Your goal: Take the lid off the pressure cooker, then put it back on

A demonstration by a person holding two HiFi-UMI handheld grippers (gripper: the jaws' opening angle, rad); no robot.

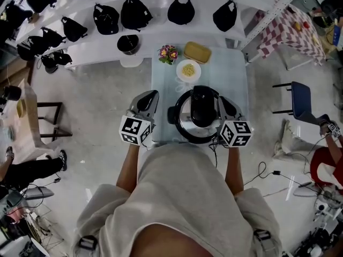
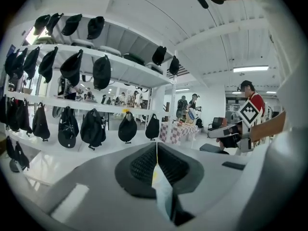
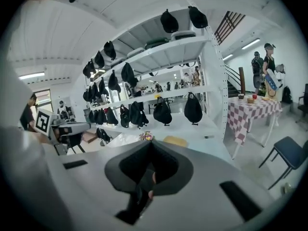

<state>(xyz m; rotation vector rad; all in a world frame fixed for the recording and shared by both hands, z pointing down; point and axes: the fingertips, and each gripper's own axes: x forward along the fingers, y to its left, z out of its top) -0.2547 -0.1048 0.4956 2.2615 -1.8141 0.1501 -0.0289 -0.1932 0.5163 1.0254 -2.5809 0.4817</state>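
The pressure cooker (image 1: 183, 128) stands at the near end of the pale table (image 1: 161, 79), its steel lid (image 1: 187, 112) seated on it with the long black handle (image 1: 202, 106) across the top. My left gripper (image 1: 151, 95) hovers just left of the cooker, apart from it, jaws shut on nothing. My right gripper (image 1: 224, 103) is close beside the cooker's right side, also shut and empty. In the left gripper view the left gripper (image 2: 156, 150) shows its pads pressed together; the right gripper view shows the right gripper (image 3: 151, 150) the same way. Neither gripper view shows the cooker.
Behind the cooker lie a white plate of yellow food (image 1: 188, 70), a small flower bunch (image 1: 168, 53) and a yellow tray (image 1: 196, 52). A white shelf unit with black caps (image 1: 134, 12) runs across the back. A blue chair (image 1: 302, 101) and floor cables (image 1: 265, 171) are on the right.
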